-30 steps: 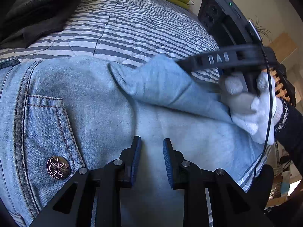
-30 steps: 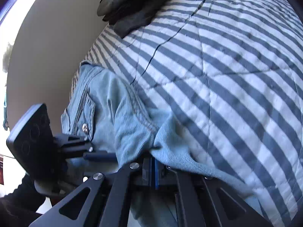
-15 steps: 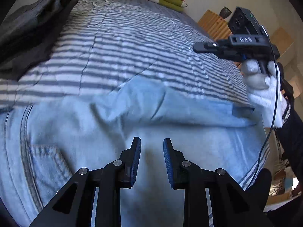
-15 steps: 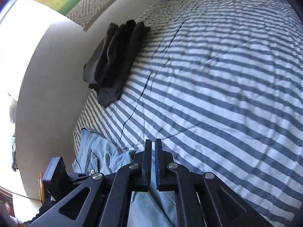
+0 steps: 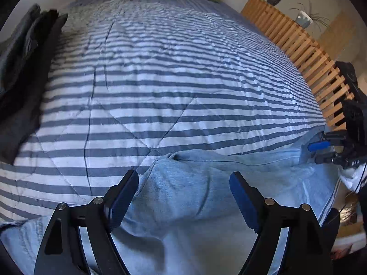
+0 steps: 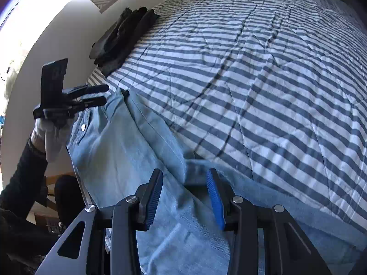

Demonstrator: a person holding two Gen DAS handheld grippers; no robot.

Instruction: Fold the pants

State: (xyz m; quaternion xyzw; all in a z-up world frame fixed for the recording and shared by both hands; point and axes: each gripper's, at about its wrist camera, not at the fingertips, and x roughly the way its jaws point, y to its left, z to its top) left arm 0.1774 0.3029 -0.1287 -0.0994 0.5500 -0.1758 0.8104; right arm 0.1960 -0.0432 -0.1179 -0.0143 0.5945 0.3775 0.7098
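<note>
Both tools (image 5: pixel 183 197) (image 6: pixel 185 197) now off jeans (image 5: pixel 206 206)

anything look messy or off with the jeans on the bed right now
Slightly. The light blue denim jeans lie at the near edge of the blue-and-white striped quilt, but one folded-over layer is bunched into a raised ridge rather than flat. No damage visible.

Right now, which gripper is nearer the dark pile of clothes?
Left. The left gripper hovers over the jeans' waistband end, just below the dark clothes; the right gripper is farther down the legs.
</note>
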